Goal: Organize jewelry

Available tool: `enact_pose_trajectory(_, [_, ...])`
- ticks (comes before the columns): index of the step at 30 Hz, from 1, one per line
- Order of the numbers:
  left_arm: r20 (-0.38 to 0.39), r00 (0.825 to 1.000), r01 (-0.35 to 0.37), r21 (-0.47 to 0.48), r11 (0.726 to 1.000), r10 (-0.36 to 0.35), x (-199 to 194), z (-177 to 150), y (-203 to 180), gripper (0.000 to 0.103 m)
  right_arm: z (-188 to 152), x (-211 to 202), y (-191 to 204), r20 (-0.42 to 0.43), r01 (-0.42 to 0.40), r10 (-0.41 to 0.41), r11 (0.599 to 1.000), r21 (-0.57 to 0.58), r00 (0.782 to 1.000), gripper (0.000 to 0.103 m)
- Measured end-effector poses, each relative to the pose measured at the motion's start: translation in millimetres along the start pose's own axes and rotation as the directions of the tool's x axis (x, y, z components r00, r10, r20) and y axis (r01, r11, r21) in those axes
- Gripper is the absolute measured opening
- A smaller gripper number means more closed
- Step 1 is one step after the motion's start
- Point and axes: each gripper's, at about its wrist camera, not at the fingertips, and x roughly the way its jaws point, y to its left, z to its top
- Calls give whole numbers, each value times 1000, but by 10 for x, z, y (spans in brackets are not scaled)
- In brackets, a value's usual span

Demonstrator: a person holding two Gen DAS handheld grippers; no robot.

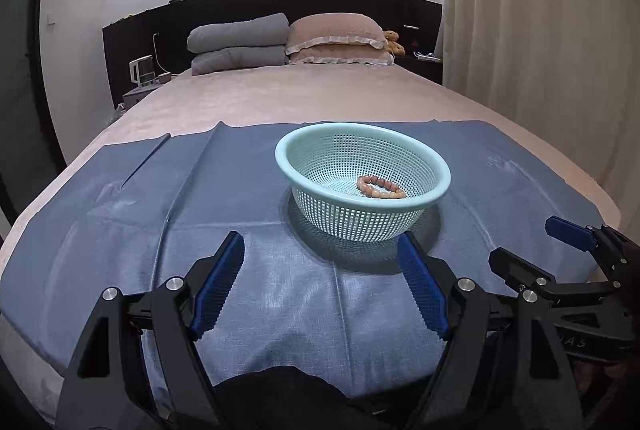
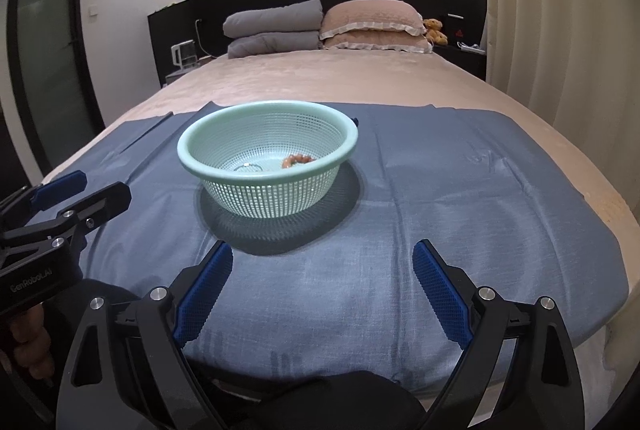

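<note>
Nearest the cameras, the left gripper [image 1: 320, 290] and the right gripper [image 2: 322, 290] both hover over the near edge of the blue cloth [image 1: 160, 230], jaws spread wide and holding nothing. Just beyond them, the mint-green basket [image 2: 188, 154] stands upright on the cloth. Inside it lies a beaded bracelet [image 1: 380, 187] on the bottom toward the right wall, and the right wrist view shows what looks like a thin silvery ring or bangle [image 2: 248, 167] beside it, too faint to be sure. No other jewelry shows on the cloth or the bed [image 1: 280, 94] farther back, so the gathering looks finished, or nearly so.
</note>
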Motion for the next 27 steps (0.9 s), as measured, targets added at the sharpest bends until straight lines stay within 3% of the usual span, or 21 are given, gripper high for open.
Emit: enact_pose_trajectory(27, [-29, 1000, 10, 0, 1000, -10, 24, -45, 10, 79, -31, -8, -42, -10, -28, 28, 999, 17, 1000, 87])
